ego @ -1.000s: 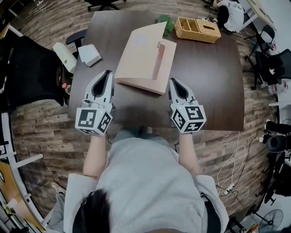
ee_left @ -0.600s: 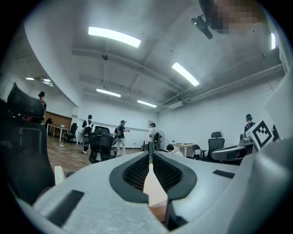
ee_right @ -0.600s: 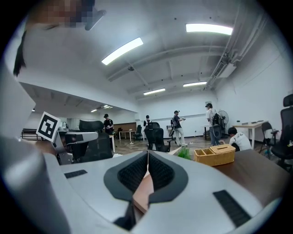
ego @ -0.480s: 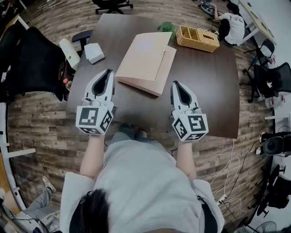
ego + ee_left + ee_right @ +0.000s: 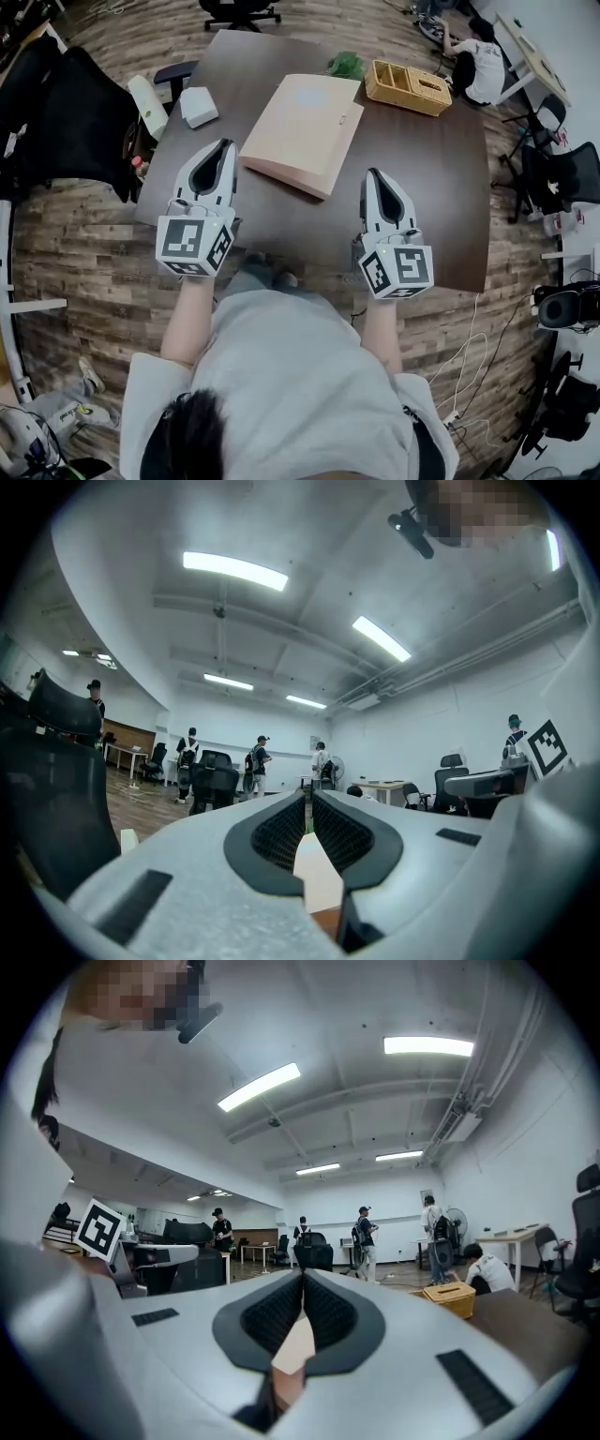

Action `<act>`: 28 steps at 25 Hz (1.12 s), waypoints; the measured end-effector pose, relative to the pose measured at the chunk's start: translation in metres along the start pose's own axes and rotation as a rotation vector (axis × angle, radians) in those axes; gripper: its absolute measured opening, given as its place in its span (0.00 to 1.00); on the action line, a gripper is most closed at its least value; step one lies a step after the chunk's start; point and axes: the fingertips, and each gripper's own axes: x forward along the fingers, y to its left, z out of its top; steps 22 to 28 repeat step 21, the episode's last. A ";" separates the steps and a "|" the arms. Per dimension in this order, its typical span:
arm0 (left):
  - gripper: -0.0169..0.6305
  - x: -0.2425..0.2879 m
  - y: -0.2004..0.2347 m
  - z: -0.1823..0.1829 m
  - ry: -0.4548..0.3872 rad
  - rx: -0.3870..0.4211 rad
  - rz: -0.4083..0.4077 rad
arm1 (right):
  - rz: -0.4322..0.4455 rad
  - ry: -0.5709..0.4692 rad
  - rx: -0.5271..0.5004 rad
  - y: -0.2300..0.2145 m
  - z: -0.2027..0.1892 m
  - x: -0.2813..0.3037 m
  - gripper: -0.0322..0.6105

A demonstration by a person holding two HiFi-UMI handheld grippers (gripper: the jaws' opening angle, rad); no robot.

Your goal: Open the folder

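Observation:
The beige folder (image 5: 305, 131) lies shut and flat on the dark brown table (image 5: 427, 187), slanted, with its spine toward me. My left gripper (image 5: 226, 144) hovers just off the folder's near left corner, jaws shut and empty. My right gripper (image 5: 373, 172) hangs off the near right corner, also shut on nothing. Neither touches the folder. In the left gripper view the left gripper (image 5: 309, 797) points level, with a strip of the folder (image 5: 317, 878) showing below its tips. Below the right gripper (image 5: 302, 1277) the folder (image 5: 295, 1349) shows the same way.
A wicker basket (image 5: 408, 86) and a green plant (image 5: 345, 66) stand at the table's far edge. A white box (image 5: 199, 106) sits at the far left corner, beside a white roll (image 5: 150, 105) and a black chair (image 5: 70, 122). People stand further off in the room.
The folder's cover, raised a second ago, has dropped flat. Both grippers have lifted and drawn back from the folder toward the table's near edge, the right one more.

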 end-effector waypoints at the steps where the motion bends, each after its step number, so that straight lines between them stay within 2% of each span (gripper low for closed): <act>1: 0.07 -0.001 -0.001 0.001 -0.005 -0.003 -0.003 | -0.001 -0.006 -0.004 0.000 0.001 -0.001 0.07; 6: 0.07 -0.003 -0.005 0.006 -0.016 -0.003 -0.019 | -0.011 -0.036 -0.029 0.002 0.008 -0.006 0.07; 14: 0.07 -0.002 -0.007 0.006 -0.006 0.002 -0.028 | 0.004 -0.058 -0.011 0.006 0.011 -0.008 0.07; 28: 0.07 0.000 -0.004 0.006 -0.006 -0.005 -0.020 | 0.010 -0.066 -0.016 0.006 0.014 -0.004 0.07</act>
